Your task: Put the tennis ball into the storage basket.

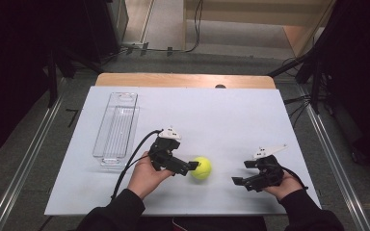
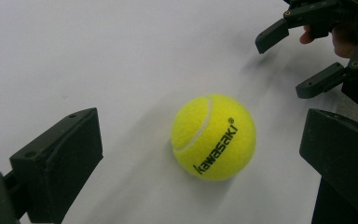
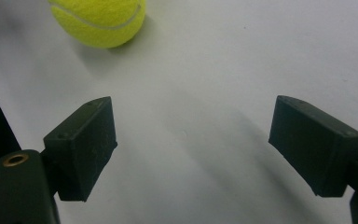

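resting on table: tennis ball (image 1: 201, 168) | clear tray (image 1: 116, 129): empty | left hand-held gripper (image 2: 200, 154): spread wide

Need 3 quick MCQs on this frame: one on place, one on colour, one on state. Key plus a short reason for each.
1. Where does the tennis ball lie on the table?
A. Inside the clear tray
B. Between the two grippers, nearer the left one
C. At the far edge of the table

2. What colour is the lettering on the ball?
A. Red
B. White
C. Black

3. How do the jaws of the left gripper stand?
A. Open, with the ball between them but untouched
B. Shut on the ball
C. Shut, with nothing between them

Key: 1 B, the high view shows the ball just beside the left gripper, with the right gripper farther off and the clear tray empty. 2 C, the left gripper view shows black print on yellow felt. 3 A, both jaws stand clear of the ball on either side.
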